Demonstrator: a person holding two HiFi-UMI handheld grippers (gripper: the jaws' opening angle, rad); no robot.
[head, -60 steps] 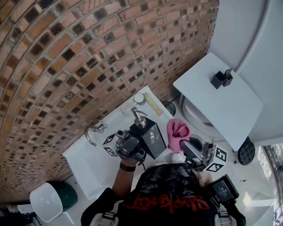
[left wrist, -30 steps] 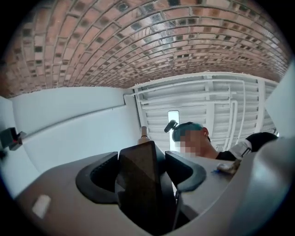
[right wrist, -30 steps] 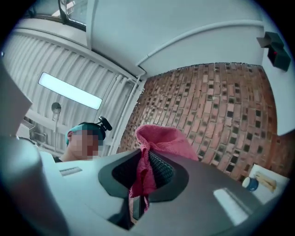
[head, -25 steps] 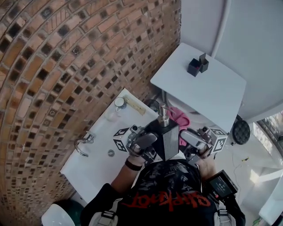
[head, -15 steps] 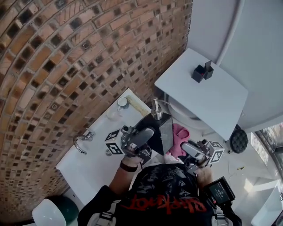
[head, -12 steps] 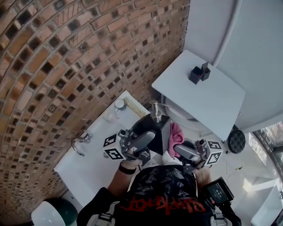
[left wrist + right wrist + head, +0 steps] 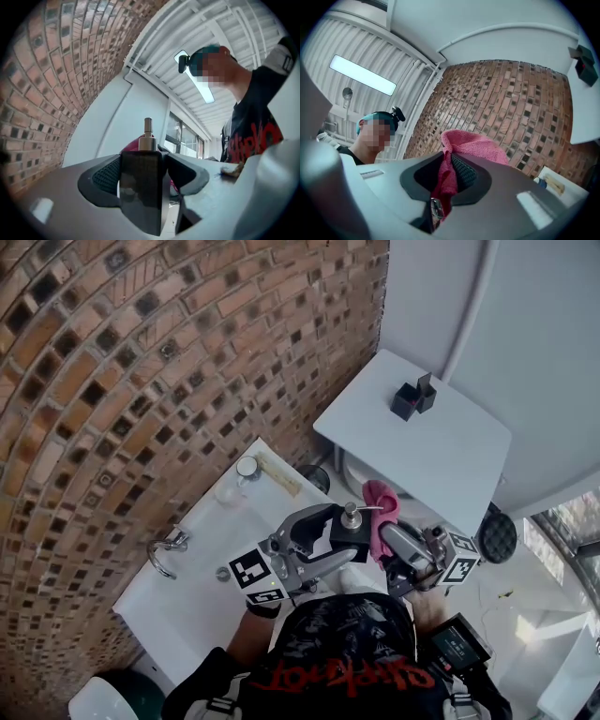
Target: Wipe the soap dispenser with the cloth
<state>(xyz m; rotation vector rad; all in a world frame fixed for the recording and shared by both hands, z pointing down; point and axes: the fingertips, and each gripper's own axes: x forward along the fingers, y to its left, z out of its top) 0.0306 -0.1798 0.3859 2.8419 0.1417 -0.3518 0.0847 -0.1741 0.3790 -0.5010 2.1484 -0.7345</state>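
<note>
My left gripper [image 7: 323, 542] is shut on the black soap dispenser [image 7: 345, 536], gripping its square body from both sides. The silver pump [image 7: 352, 515] sticks up from it. In the left gripper view the dispenser [image 7: 140, 187] fills the gap between both pads, pump [image 7: 148, 135] on top, with the pink cloth [image 7: 131, 145] just behind. My right gripper [image 7: 392, 538] is shut on the pink cloth [image 7: 380, 507], which stands bunched beside the pump on its right. In the right gripper view the cloth [image 7: 474, 145] is pinched between the jaws and bulges above them.
Below my left gripper lies a white sink [image 7: 192, 563] with a chrome tap [image 7: 164, 549]; a small jar [image 7: 247, 467] stands at its far corner. A white table [image 7: 441, 451] with a small black object [image 7: 412, 399] is behind. The brick wall [image 7: 141, 362] runs along the left.
My left gripper has rolled and sunk, bringing the dispenser lower and turning it. The pink cloth has come up against the pump's right side.
</note>
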